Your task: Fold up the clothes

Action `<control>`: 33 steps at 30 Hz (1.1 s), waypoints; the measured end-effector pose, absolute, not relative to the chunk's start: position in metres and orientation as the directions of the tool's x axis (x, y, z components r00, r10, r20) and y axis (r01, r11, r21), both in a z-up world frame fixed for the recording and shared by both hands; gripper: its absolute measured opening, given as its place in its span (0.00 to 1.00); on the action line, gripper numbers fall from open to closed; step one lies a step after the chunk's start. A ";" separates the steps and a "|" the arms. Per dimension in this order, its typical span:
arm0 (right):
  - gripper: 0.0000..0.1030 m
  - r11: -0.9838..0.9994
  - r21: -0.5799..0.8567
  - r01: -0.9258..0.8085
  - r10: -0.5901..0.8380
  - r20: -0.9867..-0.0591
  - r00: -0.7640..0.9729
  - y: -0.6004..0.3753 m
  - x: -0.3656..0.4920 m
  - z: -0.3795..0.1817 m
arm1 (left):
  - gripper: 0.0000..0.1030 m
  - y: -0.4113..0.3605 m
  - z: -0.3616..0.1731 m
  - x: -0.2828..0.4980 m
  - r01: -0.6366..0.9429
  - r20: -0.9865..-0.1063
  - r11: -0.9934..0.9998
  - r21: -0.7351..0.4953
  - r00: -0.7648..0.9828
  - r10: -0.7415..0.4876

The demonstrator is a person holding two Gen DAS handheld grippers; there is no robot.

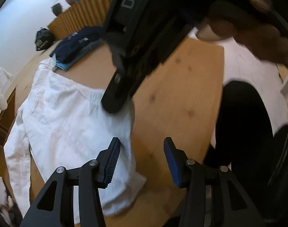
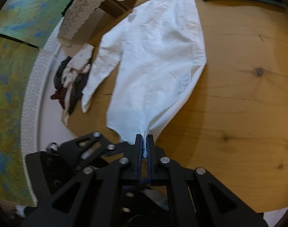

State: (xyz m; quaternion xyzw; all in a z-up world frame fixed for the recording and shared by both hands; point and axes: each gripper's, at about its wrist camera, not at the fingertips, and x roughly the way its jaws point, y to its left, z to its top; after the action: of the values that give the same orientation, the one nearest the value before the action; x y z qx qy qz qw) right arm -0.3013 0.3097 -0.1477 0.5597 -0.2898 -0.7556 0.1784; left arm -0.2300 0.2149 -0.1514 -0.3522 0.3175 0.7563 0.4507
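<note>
Mid-fold: right gripper (image 2: 144,141) jaws clamped on white shirt (image 2: 153,56) edge over desk (image 2: 238,94), left gripper (image 1: 142,158) jaws open, needing its own hold on the cloth

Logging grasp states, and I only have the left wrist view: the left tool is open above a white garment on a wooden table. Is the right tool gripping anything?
Observer: Yes, the right tool is shut on a bunched edge of the white garment.
Operator: Is the rest of it lifted?
Observer: No, it lies spread on the round wooden table.
Operator: More laundry nearby?
Observer: A dark and white heap of clothes sits beyond the table edge.
</note>
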 end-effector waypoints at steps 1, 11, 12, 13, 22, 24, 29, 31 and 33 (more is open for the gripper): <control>0.05 -0.762 0.646 -0.052 -0.601 -0.735 -0.313 0.307 -0.304 -0.146 | 0.44 0.216 -0.151 -0.235 -0.896 -0.811 -0.410 0.169 -0.363 0.458; 0.40 -0.743 0.667 -0.060 -0.609 -0.710 -0.353 0.329 -0.302 -0.129 | 0.03 0.162 -0.117 -0.301 -0.820 -0.753 -0.569 -0.053 -0.342 0.563; 0.41 -0.736 0.674 -0.068 -0.611 -0.704 -0.362 0.334 -0.302 -0.129 | 0.02 0.155 -0.112 -0.305 -0.813 -0.746 -0.579 -0.053 -0.353 0.564; 0.41 -0.746 0.661 -0.080 -0.591 -0.713 -0.376 0.341 -0.304 -0.130 | 0.02 0.147 -0.106 -0.310 -0.804 -0.739 -0.592 -0.055 -0.366 0.565; 0.40 -0.780 0.600 -0.178 -0.491 -0.764 -0.419 0.372 -0.384 -0.165 | 0.02 0.077 -0.066 -0.354 -0.685 -0.651 -0.727 -0.045 -0.532 0.541; 0.40 -0.767 0.611 -0.194 -0.500 -0.760 -0.415 0.374 -0.410 -0.174 | 0.02 0.066 -0.062 -0.359 -0.668 -0.642 -0.743 -0.042 -0.552 0.533; 0.40 -0.733 0.638 -0.235 -0.521 -0.749 -0.408 0.378 -0.476 -0.197 | 0.02 0.040 -0.054 -0.367 -0.636 -0.618 -0.771 -0.037 -0.592 0.517; 0.40 -0.719 0.648 -0.251 -0.530 -0.745 -0.405 0.380 -0.502 -0.206 | 0.02 0.035 -0.053 -0.367 -0.636 -0.615 -0.771 -0.031 -0.596 0.516; 0.40 -0.653 0.703 -0.282 -0.579 -0.704 -0.411 0.388 -0.521 -0.213 | 0.02 0.033 -0.055 -0.363 -0.647 -0.618 -0.762 -0.023 -0.590 0.519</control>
State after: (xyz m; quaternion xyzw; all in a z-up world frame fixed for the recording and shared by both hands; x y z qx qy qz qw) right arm -0.5211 0.3881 -0.2134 0.5333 -0.4040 -0.7363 0.1008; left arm -0.3628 0.0330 -0.0548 -0.3107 0.1026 0.8858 0.3291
